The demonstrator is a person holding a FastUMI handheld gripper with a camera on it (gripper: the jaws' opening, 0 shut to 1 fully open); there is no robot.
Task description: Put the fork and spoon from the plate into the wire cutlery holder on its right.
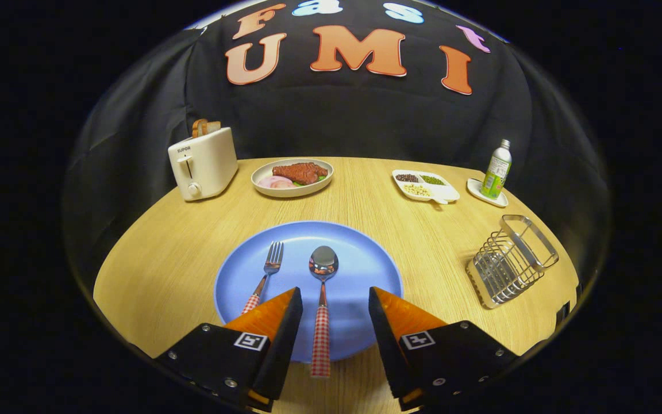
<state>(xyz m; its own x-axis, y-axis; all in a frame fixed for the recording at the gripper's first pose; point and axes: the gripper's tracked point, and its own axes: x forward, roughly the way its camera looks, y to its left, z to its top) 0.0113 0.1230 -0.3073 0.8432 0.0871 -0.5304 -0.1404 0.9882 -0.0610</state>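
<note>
Spoon (323, 287) and fork (266, 273): both steel with red-and-white checked handles, lying side by side on the blue plate (365, 259), heads pointing away, fork to the spoon's left, spoon handle overhanging the plate's near rim onto the wooden table (164, 259). Gripper (335, 299) wide open, holding nothing; the spoon handle runs up the gap between the fingers without touching either, and the fork handle disappears behind the left finger. Wire cutlery holder (512, 259) stands empty on the table to the plate's right, well apart from the fingers.
</note>
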